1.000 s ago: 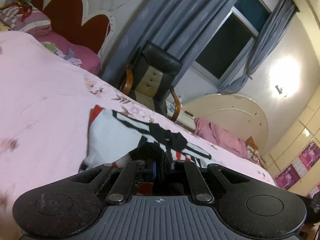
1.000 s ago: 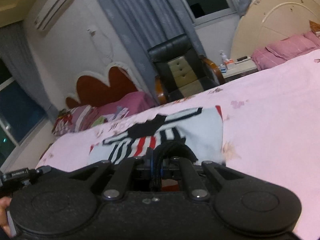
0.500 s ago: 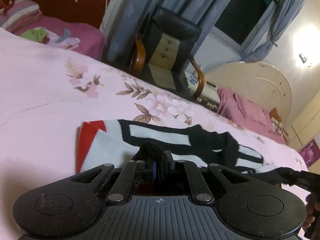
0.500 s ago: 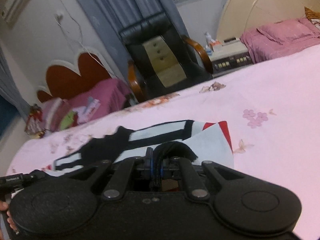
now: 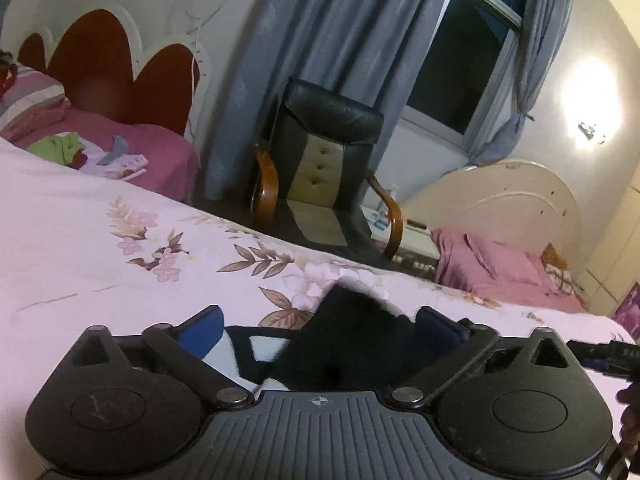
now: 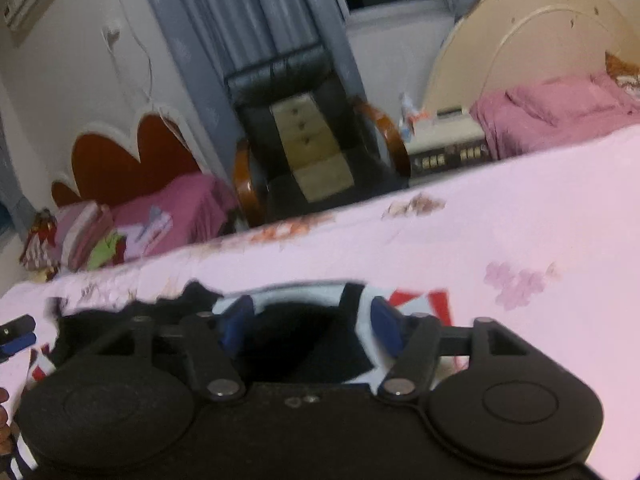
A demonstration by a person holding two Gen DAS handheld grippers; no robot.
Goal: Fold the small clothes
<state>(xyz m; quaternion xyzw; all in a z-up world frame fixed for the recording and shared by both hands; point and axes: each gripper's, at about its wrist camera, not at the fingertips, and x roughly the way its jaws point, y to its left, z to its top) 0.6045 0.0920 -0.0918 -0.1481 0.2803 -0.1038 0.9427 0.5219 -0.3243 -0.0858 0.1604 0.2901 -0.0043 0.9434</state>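
I'm watching my left gripper [image 5: 320, 330] and right gripper [image 6: 310, 324] spreading their jaws just now, pads clear of the garment [image 6: 352, 300] lying between them. It is resting on the pink floral bedspread [image 5: 100, 248], armchair [image 5: 320, 168] beyond. The right view is blurring; gripper bodies are hiding the cloth's near edge.
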